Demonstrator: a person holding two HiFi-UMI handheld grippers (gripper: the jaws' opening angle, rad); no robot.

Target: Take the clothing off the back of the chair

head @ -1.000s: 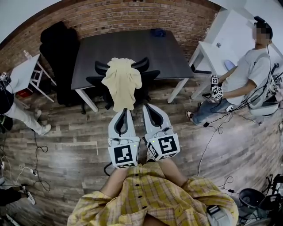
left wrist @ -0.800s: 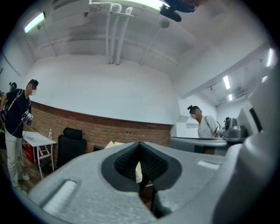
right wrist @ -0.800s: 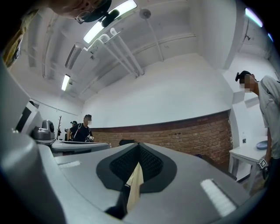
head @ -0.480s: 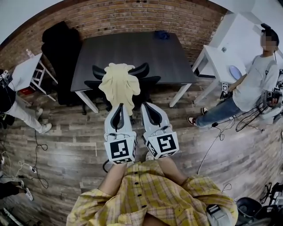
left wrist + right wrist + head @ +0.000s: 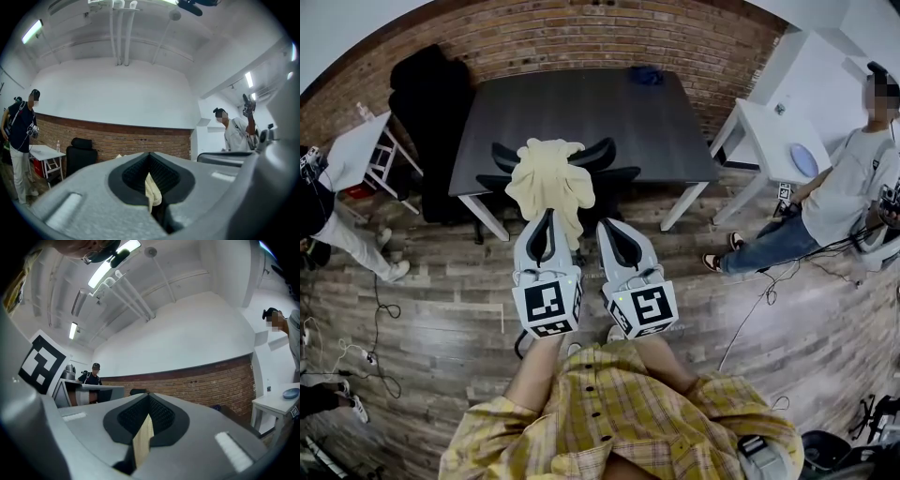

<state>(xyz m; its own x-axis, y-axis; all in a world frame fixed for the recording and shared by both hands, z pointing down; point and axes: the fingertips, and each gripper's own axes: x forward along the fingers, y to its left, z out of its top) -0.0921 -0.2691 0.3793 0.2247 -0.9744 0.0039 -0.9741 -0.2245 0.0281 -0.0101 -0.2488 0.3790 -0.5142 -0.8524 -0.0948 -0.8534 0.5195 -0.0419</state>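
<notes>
A cream garment [image 5: 546,173] hangs over the backrest of a black chair [image 5: 602,152] pushed up to a dark table [image 5: 581,108]. My left gripper [image 5: 547,216] is shut, and its tip overlaps the garment's hanging lower end in the head view. Whether it touches the fabric I cannot tell. In the left gripper view a strip of the cream garment [image 5: 153,193] shows through the slit under the shut left gripper [image 5: 150,155]. My right gripper [image 5: 606,225] is shut too, just right of the fabric and in front of the chair. The right gripper [image 5: 149,398] holds nothing that I can see.
A black padded chair [image 5: 427,103] stands left of the table, with a white folding table [image 5: 352,155] beyond it. A white side table [image 5: 769,127] and a seated person [image 5: 844,192] are at the right. Cables [image 5: 380,309] trail on the wooden floor, and another person's legs [image 5: 337,239] are at the left.
Both grippers have moved forward to the chair, still shut. The left tip, earlier just below the garment's hem, now overlaps it. The person at the right has shifted.
</notes>
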